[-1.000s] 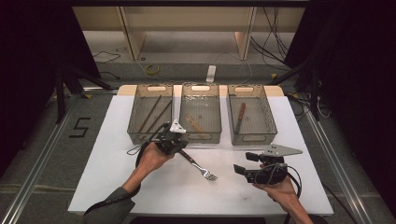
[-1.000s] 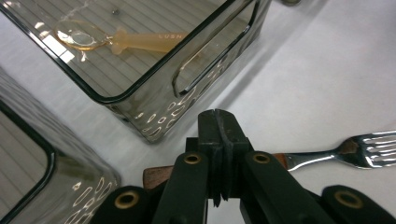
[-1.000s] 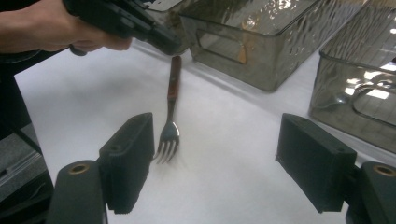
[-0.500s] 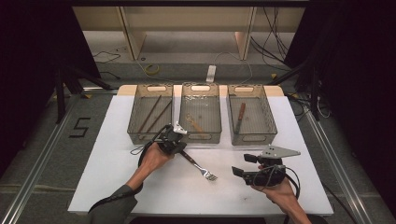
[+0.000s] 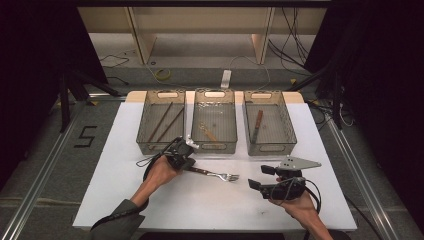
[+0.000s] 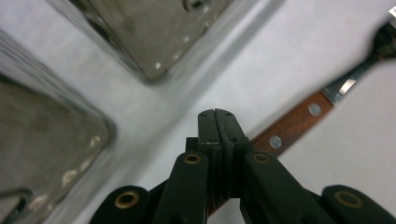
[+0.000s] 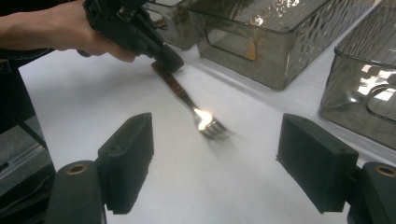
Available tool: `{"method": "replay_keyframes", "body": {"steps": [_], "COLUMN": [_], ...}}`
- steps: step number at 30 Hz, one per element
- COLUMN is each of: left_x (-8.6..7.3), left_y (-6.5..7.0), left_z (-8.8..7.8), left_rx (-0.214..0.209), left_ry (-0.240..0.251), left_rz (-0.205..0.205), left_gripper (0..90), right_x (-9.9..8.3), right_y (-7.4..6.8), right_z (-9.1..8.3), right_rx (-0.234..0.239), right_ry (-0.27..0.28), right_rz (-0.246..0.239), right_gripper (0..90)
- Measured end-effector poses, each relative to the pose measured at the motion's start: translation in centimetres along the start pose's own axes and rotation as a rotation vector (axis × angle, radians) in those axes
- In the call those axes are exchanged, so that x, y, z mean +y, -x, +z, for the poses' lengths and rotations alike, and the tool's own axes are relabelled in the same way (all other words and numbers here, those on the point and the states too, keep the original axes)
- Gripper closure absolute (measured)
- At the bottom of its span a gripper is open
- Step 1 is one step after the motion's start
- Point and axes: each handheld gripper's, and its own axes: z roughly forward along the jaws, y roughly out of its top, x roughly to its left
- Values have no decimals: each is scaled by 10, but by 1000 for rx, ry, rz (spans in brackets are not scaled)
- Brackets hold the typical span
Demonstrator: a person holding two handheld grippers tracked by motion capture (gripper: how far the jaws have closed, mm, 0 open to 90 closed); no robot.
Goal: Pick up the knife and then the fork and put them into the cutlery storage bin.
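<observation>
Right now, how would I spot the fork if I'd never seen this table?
Start at the white table and its three bins; the fork lies just in front of the middle bin. It alone lies outside the bins, with a wooden handle at the left claw.

Fork (image 5: 212, 174) with glossy metal tines and smooth wooden riveted handle, matt white table (image 5: 200, 205), translucent smoky plastic bins (image 5: 215, 120)

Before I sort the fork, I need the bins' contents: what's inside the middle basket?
Inside the middle basket, the high view shows one slim utensil with a light brown handle, lying diagonally on the floor. Its head is too small to identify, and the near wall blurs the front strip.
</observation>
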Motion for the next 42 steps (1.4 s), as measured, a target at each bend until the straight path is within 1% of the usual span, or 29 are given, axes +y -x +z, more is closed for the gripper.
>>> {"method": "replay_keyframes", "body": {"steps": [4, 6, 7, 10, 11, 13, 14, 16, 17, 18, 19, 20, 21, 22, 23, 24, 26, 27, 29, 32, 38, 42], "left_x": [-3, -4, -5, -7, -7, -7, -8, -7, -7, -7, -7, -7, -7, -8, -8, -8, -9, -10, -10, -9, -8, -8], "left_y": [4, 7, 9, 13, 14, 14, 14, 12, 12, 11, 10, 11, 12, 13, 13, 13, 13, 13, 13, 15, 16, 19], "left_z": [-4, -6, -7, -8, -9, -10, -11, -14, -16, -20, -22, -25, -28, -30, -32, -33, -34, -34, -33, -30, -25, -22], "left_rx": [-12, -17, -24, -38, -38, -44, -42, -44, -49, -56, -74, -83, -76, -76, -84, -85, -89, -89, -96, -104, -109, -112], "left_ry": [-31, -41, -52, -61, -57, -69, -61, -51, -38, -35, -45, -56, -59, -61, -76, -80, -95, -103, -119, -132, -151, -161], "left_rz": [7, 4, 12, 21, 22, 34, 30, 25, 13, 9, 18, 31, 39, 33, 34, 28, 25, 27, 21, 24, 29, 53], "left_gripper": [887, 886, 886, 886, 886, 885, 884, 841, 815, 785, 744, 699, 660, 616, 563, 517, 442, 412, 387, 395, 505, 562], "right_x": [0, 0, 0, 0, 0, 0, 0, 0, 0, 0, 0, 0, 0, 0, 0, 0, 0, 0, 1, 0, 0, 0], "right_y": [0, 0, 0, 0, 0, 0, -1, -1, -1, -1, 0, 0, 0, 0, 0, -1, -1, -1, -2, -2, -2, -2], "right_z": [0, -1, -1, -1, -1, -1, 0, -1, -1, -1, -1, -1, -1, -1, -1, -1, 0, 0, 0, 1, 1, 2], "right_rx": [0, -1, 1, 1, 2, 5, 5, 4, 4, 5, 5, 4, 5, 5, 6, 7, 6, 7, 10, 13, 16, 16], "right_ry": [0, 0, 0, 1, 0, 0, -1, -2, -2, 0, 1, 2, 2, 1, -1, 0, -2, -2, -4, -7, -10, -14], "right_rz": [-1, 1, 0, 0, 0, 0, 1, 0, -1, -2, -3, 0, 2, 3, 3, 2, 1, 0, 2, -2, -3, 0], "right_gripper": [276, 276, 276, 276, 276, 276, 276, 276, 276, 276, 276, 276, 276, 276, 276, 276, 276, 276, 276, 276, 276, 276]}}
